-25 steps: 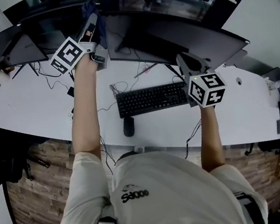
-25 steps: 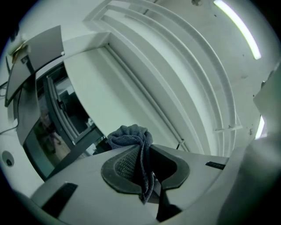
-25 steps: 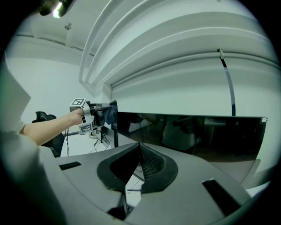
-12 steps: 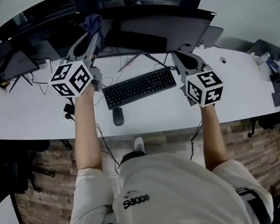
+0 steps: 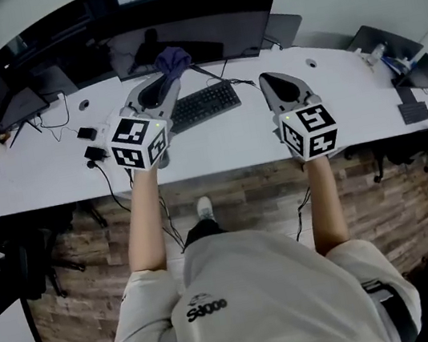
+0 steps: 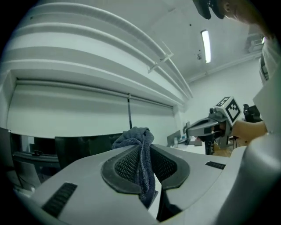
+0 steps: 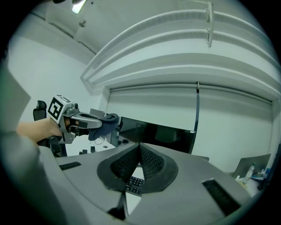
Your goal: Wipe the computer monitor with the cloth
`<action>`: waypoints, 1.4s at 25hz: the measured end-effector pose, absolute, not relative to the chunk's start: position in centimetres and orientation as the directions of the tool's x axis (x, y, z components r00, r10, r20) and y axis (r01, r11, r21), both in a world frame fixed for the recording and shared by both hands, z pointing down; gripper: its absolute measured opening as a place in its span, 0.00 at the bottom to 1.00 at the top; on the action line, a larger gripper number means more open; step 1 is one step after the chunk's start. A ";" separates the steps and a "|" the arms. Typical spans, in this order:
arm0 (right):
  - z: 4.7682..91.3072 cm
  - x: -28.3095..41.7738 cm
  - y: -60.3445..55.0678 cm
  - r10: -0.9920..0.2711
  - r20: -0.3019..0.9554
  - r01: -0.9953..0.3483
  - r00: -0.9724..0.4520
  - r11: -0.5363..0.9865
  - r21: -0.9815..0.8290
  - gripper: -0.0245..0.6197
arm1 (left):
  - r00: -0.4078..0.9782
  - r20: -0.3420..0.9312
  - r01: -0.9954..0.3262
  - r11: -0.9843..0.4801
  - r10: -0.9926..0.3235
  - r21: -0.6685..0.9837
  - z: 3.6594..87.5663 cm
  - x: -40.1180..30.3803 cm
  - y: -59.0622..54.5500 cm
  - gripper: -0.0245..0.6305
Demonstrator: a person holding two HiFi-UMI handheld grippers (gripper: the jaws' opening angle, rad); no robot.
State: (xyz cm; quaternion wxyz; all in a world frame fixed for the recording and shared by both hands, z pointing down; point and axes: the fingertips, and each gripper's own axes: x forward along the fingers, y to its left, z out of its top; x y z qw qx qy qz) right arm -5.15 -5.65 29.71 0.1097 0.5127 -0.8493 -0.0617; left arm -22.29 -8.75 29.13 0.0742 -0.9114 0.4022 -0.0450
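A dark blue cloth (image 5: pixel 172 59) sticks out of my left gripper (image 5: pixel 166 76), which is shut on it above the white desk (image 5: pixel 52 173), just in front of the black monitor (image 5: pixel 184 39). In the left gripper view the cloth (image 6: pixel 141 158) hangs pinched between the two pads, with the dark monitor (image 6: pixel 81 147) well behind it. My right gripper (image 5: pixel 269 81) hovers over the desk to the right of the keyboard (image 5: pixel 203 104), shut with nothing in it. Its pads meet at the tip (image 7: pixel 139 146), and the monitor (image 7: pixel 158 132) lies beyond.
A second screen and a laptop (image 5: pixel 7 99) stand at the desk's left end, and more laptops (image 5: pixel 374 38) at the right. Cables and a power adapter (image 5: pixel 95 152) lie on the left. A black chair (image 5: pixel 2 266) stands on the wooden floor at the left.
The person has stepped back from the desk. Both grippers drew away from the monitor, and the cloth came off the screen, still held in the left gripper.
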 end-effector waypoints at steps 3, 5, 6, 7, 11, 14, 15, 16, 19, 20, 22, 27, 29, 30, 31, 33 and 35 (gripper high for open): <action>29.7 -3.9 -2.9 -0.889 0.122 -0.858 -0.442 0.459 0.233 0.05 | 0.694 0.045 -0.697 -0.687 -0.718 -0.206 29.9 -19.8 -5.0 0.15; 29.7 -3.1 -1.2 -0.889 0.118 -0.857 -0.442 0.458 0.236 0.05 | 0.704 0.056 -0.680 -0.695 -0.708 -0.235 30.3 -18.6 -2.9 0.15; 29.7 -2.9 -0.5 -0.888 0.117 -0.856 -0.445 0.460 0.234 0.05 | 0.706 0.060 -0.673 -0.696 -0.705 -0.250 30.4 -18.3 -2.0 0.15; 29.7 -2.7 0.1 -0.886 0.117 -0.855 -0.449 0.464 0.230 0.05 | 0.707 0.063 -0.669 -0.695 -0.704 -0.263 30.5 -18.0 -1.2 0.15; 30.0 -2.2 2.3 -0.877 0.123 -0.845 -0.464 0.480 0.236 0.05 | 0.698 0.070 -0.669 -0.684 -0.712 -0.290 30.7 -17.7 1.5 0.15; 29.9 -2.0 3.6 -0.870 0.115 -0.838 -0.480 0.493 0.234 0.05 | 0.684 0.071 -0.672 -0.666 -0.726 -0.325 30.6 -17.7 3.2 0.15; 29.8 -2.0 4.0 -0.866 0.110 -0.836 -0.488 0.500 0.226 0.05 | 0.681 0.068 -0.674 -0.660 -0.729 -0.332 30.5 -17.8 3.7 0.15; 29.7 -1.9 4.4 -0.862 0.104 -0.834 -0.496 0.507 0.218 0.05 | 0.678 0.063 -0.677 -0.655 -0.733 -0.334 30.4 -17.8 4.2 0.15; 29.7 -1.7 5.4 -0.857 0.101 -0.826 -0.506 0.515 0.230 0.05 | 0.670 0.057 -0.687 -0.647 -0.740 -0.330 30.3 -17.7 5.4 0.15; 29.8 -1.6 5.7 -0.858 0.104 -0.823 -0.504 0.513 0.243 0.05 | 0.668 0.056 -0.689 -0.645 -0.742 -0.330 30.3 -17.6 5.8 0.15; 29.9 -1.3 6.2 -0.860 0.108 -0.819 -0.499 0.508 0.265 0.05 | 0.665 0.057 -0.691 -0.643 -0.744 -0.332 30.3 -17.3 6.3 0.15; 30.3 -0.4 7.4 -0.862 0.108 -0.816 -0.496 0.505 0.283 0.05 | 0.661 0.059 -0.693 -0.638 -0.748 -0.336 30.3 -16.4 7.4 0.15; 30.2 -0.2 7.8 -0.862 0.105 -0.813 -0.496 0.503 0.293 0.05 | 0.660 0.063 -0.692 -0.639 -0.749 -0.336 30.3 -16.1 7.5 0.15; 30.2 -0.1 8.0 -0.861 0.103 -0.811 -0.497 0.504 0.297 0.05 | 0.661 0.064 -0.691 -0.640 -0.747 -0.335 30.2 -15.9 7.6 0.15; 30.2 0.0 8.1 -0.860 0.102 -0.809 -0.500 0.506 0.300 0.05 | 0.664 0.066 -0.689 -0.643 -0.745 -0.335 30.2 -15.7 7.6 0.15; 30.2 0.1 8.3 -0.857 0.104 -0.805 -0.505 0.511 0.302 0.05 | 0.669 0.070 -0.683 -0.648 -0.740 -0.337 30.1 -15.2 7.9 0.15; 30.2 0.0 8.4 -0.853 0.103 -0.800 -0.511 0.516 0.307 0.05 | 0.671 0.074 -0.677 -0.650 -0.738 -0.344 30.0 -15.0 8.0 0.15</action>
